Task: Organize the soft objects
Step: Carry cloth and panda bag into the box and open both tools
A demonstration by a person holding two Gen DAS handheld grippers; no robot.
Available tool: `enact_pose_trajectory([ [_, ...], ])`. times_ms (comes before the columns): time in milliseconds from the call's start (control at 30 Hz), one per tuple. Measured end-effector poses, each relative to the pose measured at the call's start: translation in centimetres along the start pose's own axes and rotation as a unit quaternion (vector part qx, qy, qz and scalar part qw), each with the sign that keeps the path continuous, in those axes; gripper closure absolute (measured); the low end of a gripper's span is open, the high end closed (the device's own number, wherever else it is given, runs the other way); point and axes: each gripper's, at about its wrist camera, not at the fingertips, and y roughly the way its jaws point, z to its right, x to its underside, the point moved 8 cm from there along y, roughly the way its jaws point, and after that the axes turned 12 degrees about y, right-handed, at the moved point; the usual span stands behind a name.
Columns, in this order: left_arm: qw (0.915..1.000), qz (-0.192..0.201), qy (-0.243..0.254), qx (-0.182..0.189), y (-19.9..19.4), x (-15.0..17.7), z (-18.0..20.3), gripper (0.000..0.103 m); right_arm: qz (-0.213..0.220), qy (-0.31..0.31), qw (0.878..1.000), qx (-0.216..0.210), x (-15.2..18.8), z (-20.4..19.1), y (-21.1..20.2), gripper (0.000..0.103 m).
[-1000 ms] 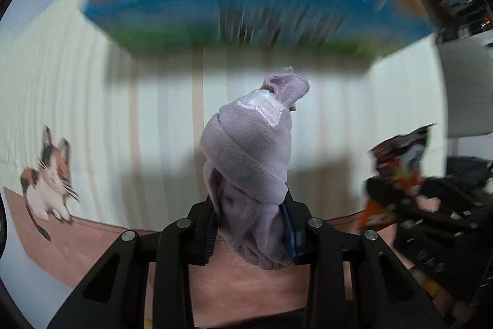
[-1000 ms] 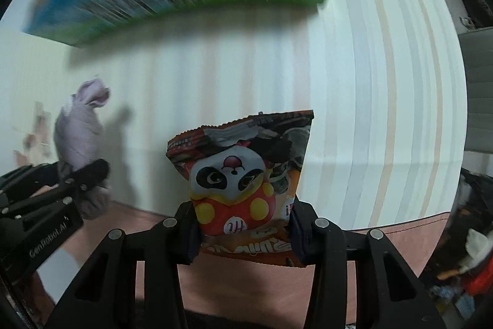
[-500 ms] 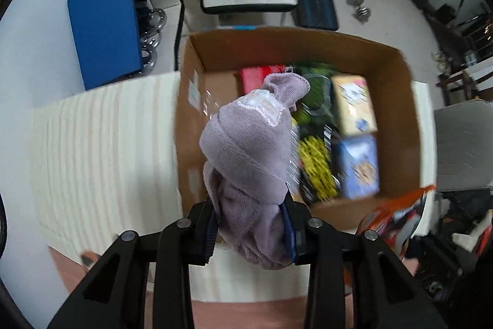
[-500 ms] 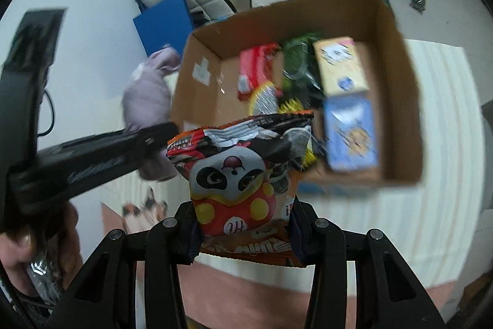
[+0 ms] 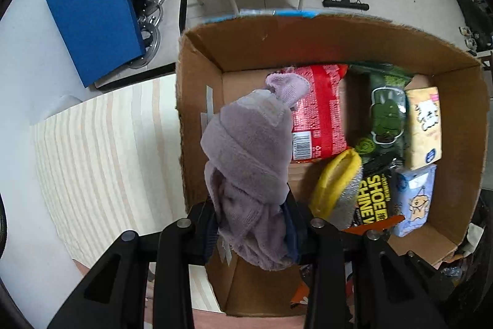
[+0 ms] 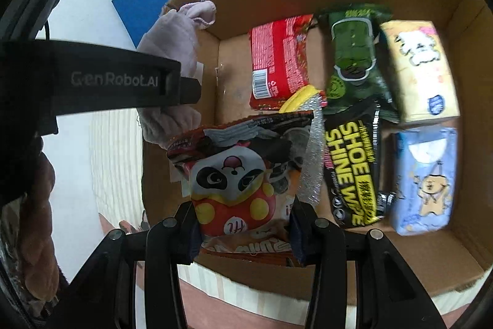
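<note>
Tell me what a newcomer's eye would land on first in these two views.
First, the lilac sock bundle clamped in the left gripper, held over the near left corner of the open cardboard box. Next, the panda snack bag gripped by the right gripper above the box's near side. Inside, the black Shoe Shine Wipe pack stands out.
</note>
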Motion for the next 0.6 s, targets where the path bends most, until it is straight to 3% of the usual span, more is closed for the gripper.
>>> enact_pose_trajectory([
  [67, 0.9999, -0.012, -0.004, 0.003, 0.7, 0.3, 0.0, 0.069, -0.004, 0.001, 1.0, 0.002, -0.3, 0.0, 0.8, 0.052],
  [133, 0.9996, -0.022, -0.011, 0.014, 1.3, 0.4, 0.0, 0.068, -0.009, 0.005, 1.0, 0.004, -0.4, 0.1, 1.3, 0.04],
  [200, 0.9994, -0.022, -0.016, 0.021, 1.4, 0.5, -0.1, 0.066, -0.013, 0.01, 1.0, 0.004, -0.7, 0.3, 1.8, 0.035],
  [300, 0.9994, -0.013, -0.022, 0.023, 1.0, 0.6, -0.3, 0.062, -0.012, 0.016, 1.0, 0.012, -0.9, 0.8, 1.9, 0.033],
  [500, 0.9994, 0.011, -0.022, 0.025, -0.4, 0.8, 0.0, 0.037, -0.007, 0.013, 0.999, 0.028, -0.7, 1.7, -0.2, 0.033],
  [600, 0.9984, 0.036, -0.028, 0.032, -1.3, 1.1, 0.3, 0.019, 0.009, 0.005, 0.999, 0.047, -0.5, 2.5, -2.2, 0.033],
])
